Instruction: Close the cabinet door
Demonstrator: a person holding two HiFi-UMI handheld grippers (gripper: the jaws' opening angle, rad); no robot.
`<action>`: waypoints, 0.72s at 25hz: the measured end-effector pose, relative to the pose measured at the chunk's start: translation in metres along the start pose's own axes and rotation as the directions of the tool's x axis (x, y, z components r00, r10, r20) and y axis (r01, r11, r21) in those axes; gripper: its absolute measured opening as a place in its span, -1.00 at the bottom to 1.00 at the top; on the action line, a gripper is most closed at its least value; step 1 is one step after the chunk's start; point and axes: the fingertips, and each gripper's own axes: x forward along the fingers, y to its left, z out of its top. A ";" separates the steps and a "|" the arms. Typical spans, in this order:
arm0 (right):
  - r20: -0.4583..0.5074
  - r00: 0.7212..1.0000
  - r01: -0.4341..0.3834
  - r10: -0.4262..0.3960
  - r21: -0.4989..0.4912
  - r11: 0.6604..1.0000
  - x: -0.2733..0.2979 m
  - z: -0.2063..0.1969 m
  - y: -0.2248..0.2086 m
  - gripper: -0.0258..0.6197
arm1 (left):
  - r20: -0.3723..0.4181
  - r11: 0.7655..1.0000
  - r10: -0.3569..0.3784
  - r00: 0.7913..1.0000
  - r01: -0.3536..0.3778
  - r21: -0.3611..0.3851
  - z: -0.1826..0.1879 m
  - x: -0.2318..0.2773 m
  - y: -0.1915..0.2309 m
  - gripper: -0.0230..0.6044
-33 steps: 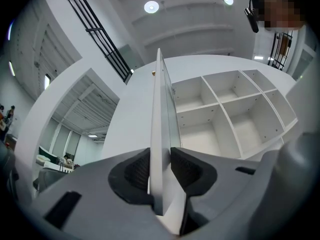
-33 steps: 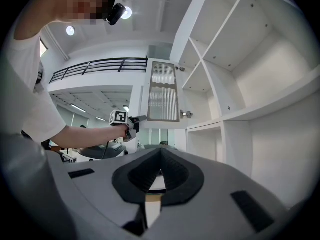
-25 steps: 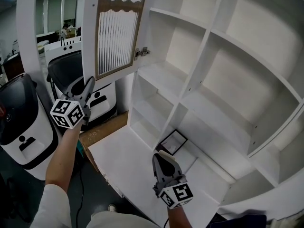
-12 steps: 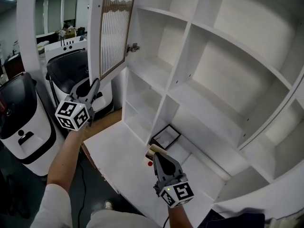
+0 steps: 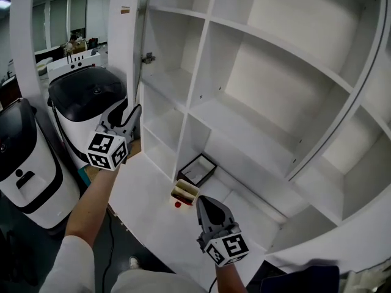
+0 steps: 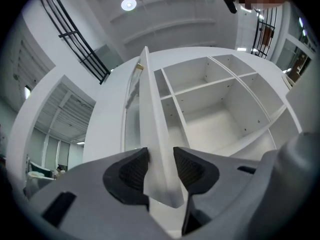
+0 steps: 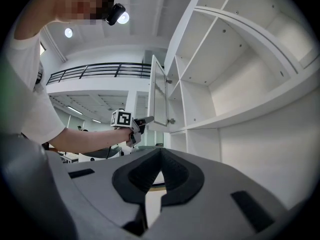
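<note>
Left gripper view: the cabinet door (image 6: 150,134) is seen edge-on. Its lower corner stands between the pads of your left claw (image 6: 160,160). The jaws have just been opening and sit loose around the edge, not clamped.

Head view: the door (image 5: 129,47) rises straight up ahead of the left claw (image 5: 135,111). It is not closed and sticks out from the left side of the cabinet (image 5: 256,108). The hinge (image 5: 148,58) shows just right of the door.

Your right claw (image 5: 204,201) is well right of and below the left one. Its jaws are together and hold nothing. A small tan box (image 5: 184,192) lies just beyond its tips, with a red dot (image 5: 178,204) beside it. A black-framed square (image 5: 195,170) lies farther ahead in the bottom compartment.

A white machine with a black lid (image 5: 85,96) stands left of the left claw.

Right gripper view: the right claw's (image 7: 160,156) pads meet, and the left claw (image 7: 145,120) is at the door's (image 7: 159,96) lower edge.
</note>
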 end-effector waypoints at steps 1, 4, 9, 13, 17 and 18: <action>0.001 1.000 0.011 -0.011 0.000 1.000 -0.005 0.000 -0.005 -0.93 | -0.007 1.000 0.005 1.000 -0.005 0.012 0.000 0.006 -0.009 -0.45; 0.006 0.999 0.046 -0.046 -0.002 0.999 -0.022 0.002 -0.018 -0.93 | 0.005 0.999 0.044 0.999 -0.044 0.001 -0.002 0.020 -0.023 -0.44; -0.005 0.993 0.121 -0.121 0.005 0.993 -0.049 -0.004 -0.044 -0.93 | 0.017 0.999 0.034 0.999 -0.033 -0.018 -0.006 0.038 -0.040 -0.39; 0.000 0.991 0.135 -0.135 0.007 0.991 -0.056 -0.005 -0.052 -0.93 | 0.005 0.999 0.010 1.000 -0.010 -0.032 -0.008 0.050 -0.052 -0.37; -0.002 0.989 0.145 -0.145 0.010 0.989 -0.057 -0.006 -0.055 -0.93 | -0.007 0.999 -0.014 1.000 0.014 -0.036 -0.010 0.061 -0.061 -0.35; -0.003 0.989 0.147 -0.147 0.010 0.989 -0.057 -0.007 -0.056 -0.93 | -0.009 0.999 -0.021 1.000 0.021 -0.038 -0.011 0.064 -0.063 -0.35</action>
